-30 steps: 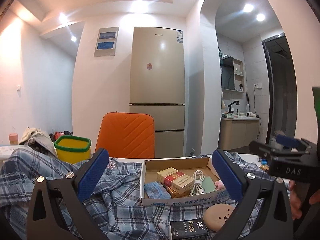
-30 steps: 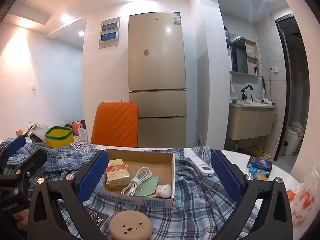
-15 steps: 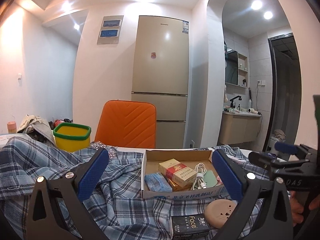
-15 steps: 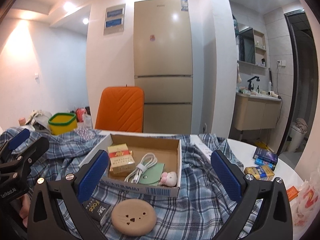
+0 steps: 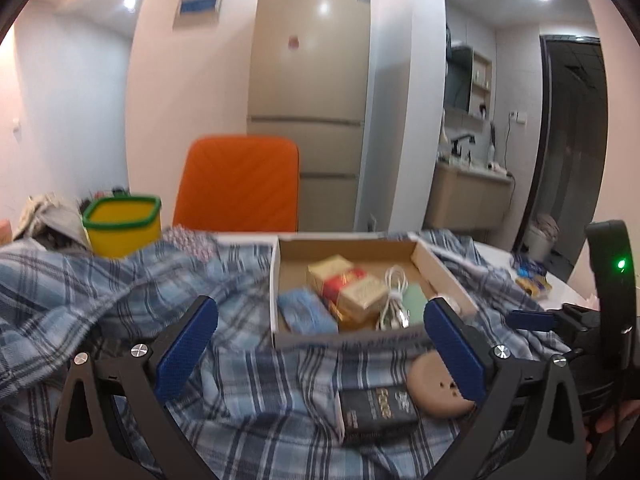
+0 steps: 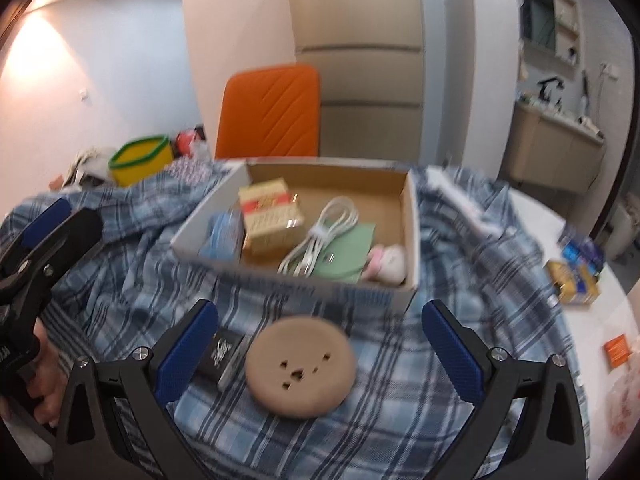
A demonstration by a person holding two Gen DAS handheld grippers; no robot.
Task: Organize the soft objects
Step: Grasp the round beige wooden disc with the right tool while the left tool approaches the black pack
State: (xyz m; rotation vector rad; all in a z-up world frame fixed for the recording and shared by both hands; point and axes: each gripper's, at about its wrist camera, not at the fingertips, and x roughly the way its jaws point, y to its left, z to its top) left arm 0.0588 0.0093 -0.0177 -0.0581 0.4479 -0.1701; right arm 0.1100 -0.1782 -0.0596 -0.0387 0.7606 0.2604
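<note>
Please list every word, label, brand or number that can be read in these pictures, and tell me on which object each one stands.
"Face", blurred and only just legible: on the black pack lying on the plaid cloth.
Blue print on the front wall of the cardboard box: too blurred to read.
Print on the red and gold carton: unreadable.
Label at the top of the refrigerator: too small to read.
Print on the left claw body: unreadable.
</note>
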